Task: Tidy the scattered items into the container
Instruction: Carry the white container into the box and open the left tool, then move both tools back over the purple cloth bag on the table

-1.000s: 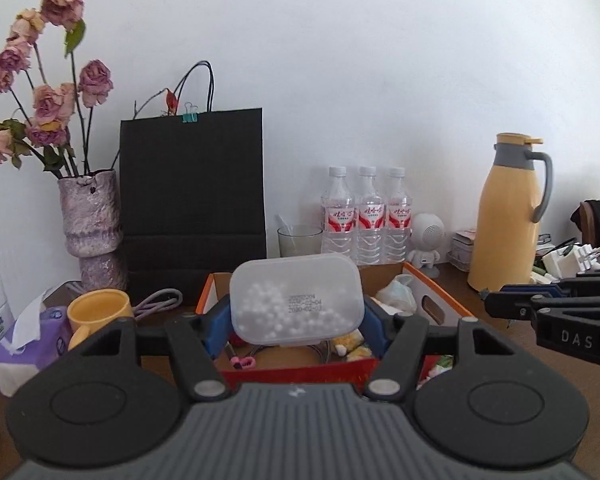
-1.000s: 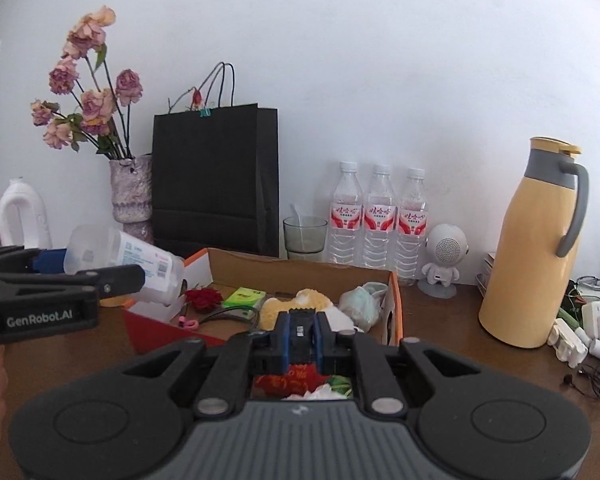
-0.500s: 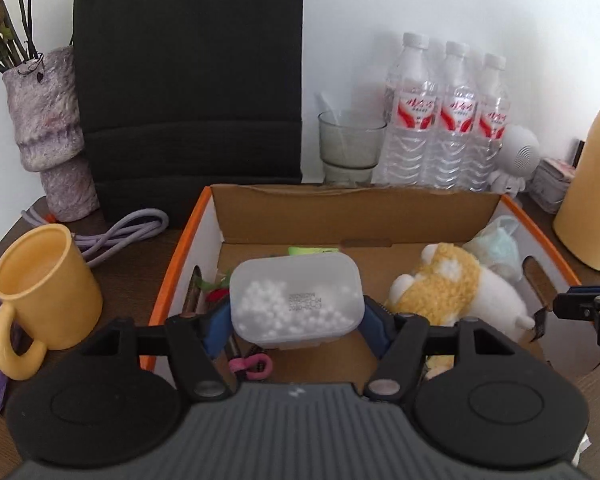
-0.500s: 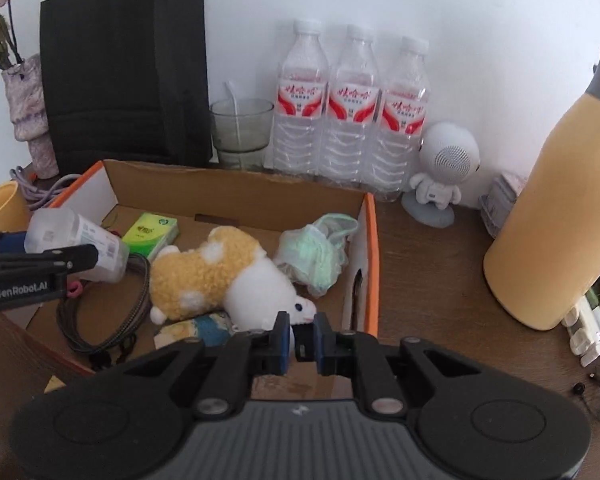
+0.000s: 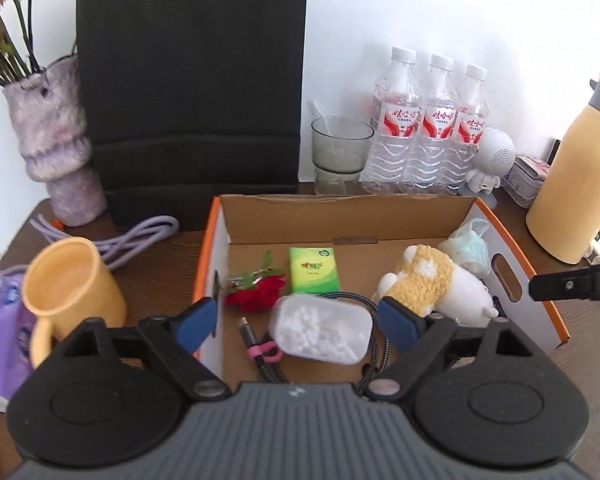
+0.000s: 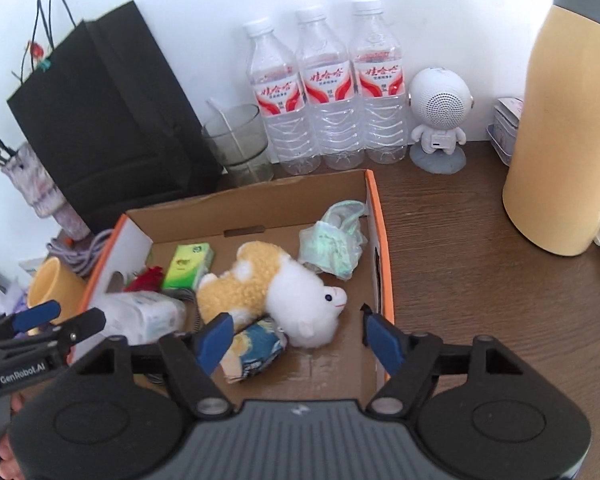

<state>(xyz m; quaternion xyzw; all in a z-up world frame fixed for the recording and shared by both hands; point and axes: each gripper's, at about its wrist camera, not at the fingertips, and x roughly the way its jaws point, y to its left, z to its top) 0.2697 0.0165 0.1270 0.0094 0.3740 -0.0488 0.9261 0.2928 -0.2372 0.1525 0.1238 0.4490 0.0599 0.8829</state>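
An orange-edged cardboard box (image 5: 216,252) holds a yellow and white plush sheep (image 5: 432,288), a green tissue pack (image 5: 312,270), a red rose (image 5: 260,290) and a black cable (image 5: 268,360). A clear tub of white pellets (image 5: 320,328) lies on the cable, below my left gripper (image 5: 296,326). Its jaws are opening and both pads are apart from the tub. My right gripper (image 6: 298,342) hovers over the box's right end beside the sheep (image 6: 276,288). Its jaws are opening, with nothing pressed between them. A blue and yellow packet (image 6: 256,350) lies under its left finger.
Around the box on the brown table stand a yellow mug (image 5: 68,284), a black paper bag (image 5: 192,92), a vase (image 5: 56,148), a glass (image 5: 340,148), three water bottles (image 5: 432,124), a white robot speaker (image 6: 440,116) and a yellow flask (image 6: 560,140).
Both grippers tipped down over the box and spread their jaws. The left one let go of the pellet tub, which now lies in the box. The right one was nearly shut before.
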